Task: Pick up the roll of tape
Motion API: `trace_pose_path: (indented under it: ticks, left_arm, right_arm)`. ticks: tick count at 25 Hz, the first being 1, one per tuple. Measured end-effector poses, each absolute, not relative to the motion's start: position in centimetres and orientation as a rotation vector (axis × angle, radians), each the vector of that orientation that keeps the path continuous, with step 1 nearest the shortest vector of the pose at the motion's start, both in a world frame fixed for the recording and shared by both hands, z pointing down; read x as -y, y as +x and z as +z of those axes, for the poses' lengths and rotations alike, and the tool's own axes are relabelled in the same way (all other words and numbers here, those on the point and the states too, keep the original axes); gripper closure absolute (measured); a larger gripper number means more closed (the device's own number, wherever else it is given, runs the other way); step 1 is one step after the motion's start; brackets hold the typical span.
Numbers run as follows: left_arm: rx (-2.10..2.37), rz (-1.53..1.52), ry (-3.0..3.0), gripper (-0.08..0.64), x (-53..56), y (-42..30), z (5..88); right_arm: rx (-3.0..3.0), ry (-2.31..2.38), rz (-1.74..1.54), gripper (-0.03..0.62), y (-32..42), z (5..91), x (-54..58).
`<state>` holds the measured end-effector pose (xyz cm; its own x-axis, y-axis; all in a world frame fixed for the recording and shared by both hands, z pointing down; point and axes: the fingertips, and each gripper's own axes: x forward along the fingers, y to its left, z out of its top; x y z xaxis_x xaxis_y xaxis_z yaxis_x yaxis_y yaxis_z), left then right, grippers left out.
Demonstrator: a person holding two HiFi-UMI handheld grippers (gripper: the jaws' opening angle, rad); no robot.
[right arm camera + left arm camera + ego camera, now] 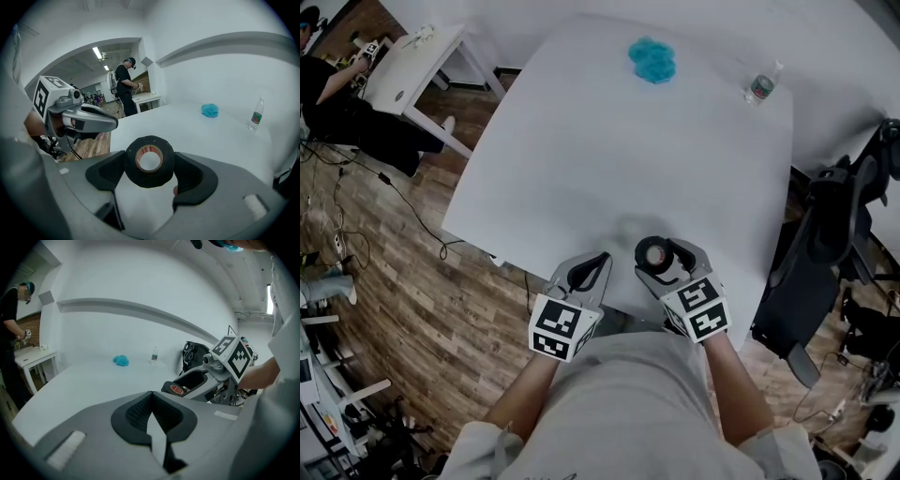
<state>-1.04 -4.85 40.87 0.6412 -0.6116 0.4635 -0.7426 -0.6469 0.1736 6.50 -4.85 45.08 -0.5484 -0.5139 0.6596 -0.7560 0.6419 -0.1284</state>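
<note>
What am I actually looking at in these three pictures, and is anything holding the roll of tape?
There is no robot arm here. A person holds a two-jaw gripper in each hand. The head view comes from a camera on the person's head, looking steeply down. The left and right gripper views come from cameras riding on the grippers, each looking along its own jaws. The cubes with square markers are parts of the grippers.

On the far side of the white table are a crumpled blue thing and a small plastic bottle.

The right gripper holds the black roll of tape, with one pad pressed on each side. The left gripper is empty, its jaws together.
</note>
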Motion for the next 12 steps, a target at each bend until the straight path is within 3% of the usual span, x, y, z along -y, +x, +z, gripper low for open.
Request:
trace_pose_path:
  ticks: [12]
  left_arm:
    - [1.117,0.498,2.523,0.541,5.0,-2.3,39.5]
  right_arm:
    - [2.299,0.989,0.524,0.256,5.7,43.6,5.2]
